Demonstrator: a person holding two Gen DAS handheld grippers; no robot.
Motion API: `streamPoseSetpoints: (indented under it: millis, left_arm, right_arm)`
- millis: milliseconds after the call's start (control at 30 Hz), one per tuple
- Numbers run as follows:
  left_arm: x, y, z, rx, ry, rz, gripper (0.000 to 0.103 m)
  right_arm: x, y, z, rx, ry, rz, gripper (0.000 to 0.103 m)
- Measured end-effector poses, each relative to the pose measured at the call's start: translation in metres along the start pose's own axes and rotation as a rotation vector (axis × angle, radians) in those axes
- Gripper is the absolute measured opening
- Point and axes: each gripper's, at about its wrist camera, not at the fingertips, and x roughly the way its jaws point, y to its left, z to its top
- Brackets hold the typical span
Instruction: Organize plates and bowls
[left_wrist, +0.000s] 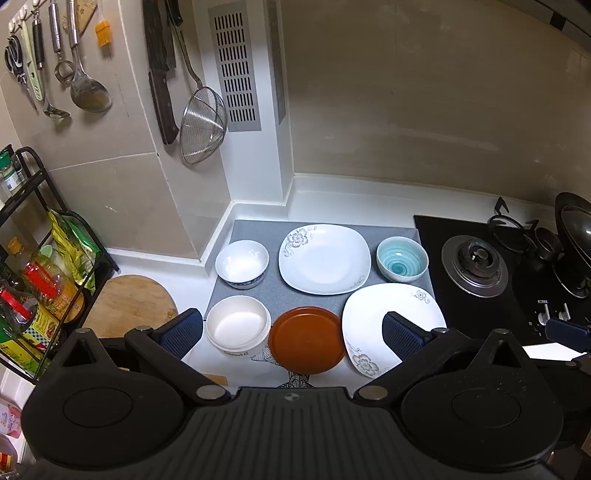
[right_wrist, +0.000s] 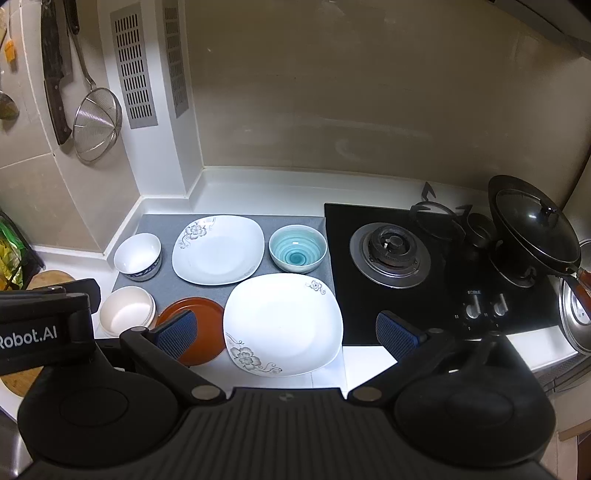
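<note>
On a grey mat (left_wrist: 258, 230) lie two white square floral plates, one at the back (left_wrist: 324, 258) (right_wrist: 218, 249) and one in front (left_wrist: 373, 314) (right_wrist: 282, 323). A brown round plate (left_wrist: 306, 339) (right_wrist: 207, 314) sits beside the front one. A white bowl with blue base (left_wrist: 242, 263) (right_wrist: 137, 256), a cream bowl (left_wrist: 237, 326) (right_wrist: 126, 312) and a teal bowl (left_wrist: 402, 258) (right_wrist: 297, 248) stand around them. My left gripper (left_wrist: 291, 334) is open and empty above the brown plate. My right gripper (right_wrist: 286, 334) is open and empty above the front plate.
A gas stove (right_wrist: 391, 251) with a lidded wok (right_wrist: 532, 225) is on the right. A round wooden board (left_wrist: 129, 302) and a black rack of bottles (left_wrist: 40, 280) are on the left. A strainer (left_wrist: 203, 125), knife and ladles hang on the wall.
</note>
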Motion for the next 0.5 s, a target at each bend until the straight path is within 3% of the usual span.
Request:
streamPoseSetpoints:
  millis: [500]
  left_arm:
    - [0.005,0.011,-0.001,-0.005,0.016,0.002,0.103]
  right_arm:
    - [0.004,0.012,-0.003,-0.004,0.017,0.003,0.103]
